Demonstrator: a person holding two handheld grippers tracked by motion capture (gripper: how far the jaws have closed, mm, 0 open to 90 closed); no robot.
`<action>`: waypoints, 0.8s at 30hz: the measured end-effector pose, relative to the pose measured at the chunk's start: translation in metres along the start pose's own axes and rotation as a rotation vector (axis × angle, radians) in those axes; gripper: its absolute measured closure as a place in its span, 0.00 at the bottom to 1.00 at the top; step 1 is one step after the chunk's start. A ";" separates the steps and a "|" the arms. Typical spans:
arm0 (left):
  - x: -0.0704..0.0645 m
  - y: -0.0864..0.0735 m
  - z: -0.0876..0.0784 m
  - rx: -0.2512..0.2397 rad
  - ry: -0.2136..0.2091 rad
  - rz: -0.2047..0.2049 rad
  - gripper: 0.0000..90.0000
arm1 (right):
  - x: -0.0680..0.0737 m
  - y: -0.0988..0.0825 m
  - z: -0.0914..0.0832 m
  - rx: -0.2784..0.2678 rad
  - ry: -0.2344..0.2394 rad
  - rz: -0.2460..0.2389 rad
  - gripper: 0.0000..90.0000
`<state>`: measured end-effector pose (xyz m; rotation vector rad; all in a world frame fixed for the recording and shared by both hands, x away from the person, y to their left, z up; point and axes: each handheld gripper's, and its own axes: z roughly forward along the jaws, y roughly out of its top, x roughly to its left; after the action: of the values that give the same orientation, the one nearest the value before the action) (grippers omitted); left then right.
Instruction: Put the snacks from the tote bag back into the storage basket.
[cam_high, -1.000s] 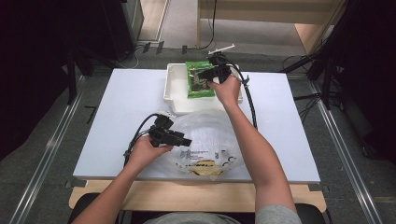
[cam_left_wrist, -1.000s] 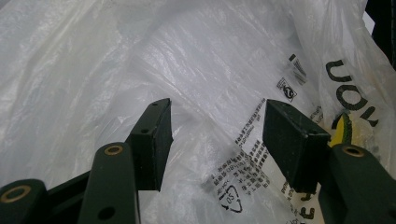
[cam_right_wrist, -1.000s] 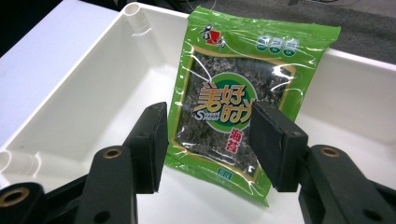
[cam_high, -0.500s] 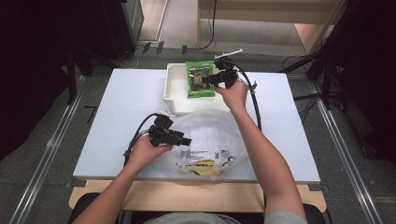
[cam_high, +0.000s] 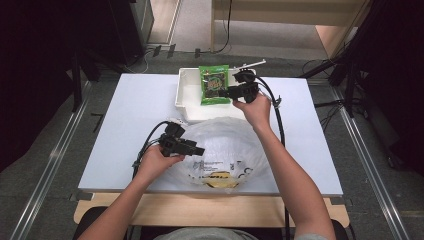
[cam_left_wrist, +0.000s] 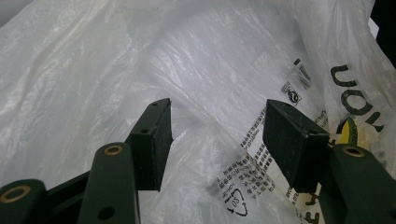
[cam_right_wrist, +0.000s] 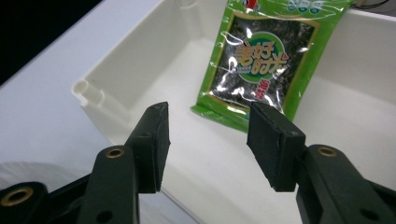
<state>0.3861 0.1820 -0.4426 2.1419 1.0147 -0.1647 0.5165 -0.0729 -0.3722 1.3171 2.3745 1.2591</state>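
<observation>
Bright tabletop, dark surroundings

Even overhead light leaves the white tabletop (cam_high: 130, 125) well lit with soft, faint shadows, while the room's sides fall to black. Glare glints off the plastic bag (cam_left_wrist: 187, 70) and the green packet (cam_right_wrist: 261, 60); the near tool parts look slightly soft.

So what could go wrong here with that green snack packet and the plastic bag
The right gripper stands open short of the snack packet, which leans on the tray's wall; a push could tip it flat or slip off its glossy film. The left gripper is open over the plastic bag, so the loose bag may shift or collapse.
</observation>
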 end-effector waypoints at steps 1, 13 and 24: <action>0.000 0.000 0.000 -0.002 0.001 -0.002 0.48 | 0.001 -0.001 -0.001 0.007 -0.007 -0.010 0.56; 0.002 0.001 -0.003 -0.011 0.001 -0.009 0.48 | 0.013 -0.027 -0.016 -0.006 0.051 -0.011 0.56; 0.002 0.001 -0.005 -0.014 -0.001 -0.002 0.48 | 0.024 -0.045 -0.034 -0.001 0.080 -0.039 0.56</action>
<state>0.3867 0.1862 -0.4391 2.1279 1.0143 -0.1589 0.4575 -0.0869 -0.3772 1.2354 2.4404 1.3263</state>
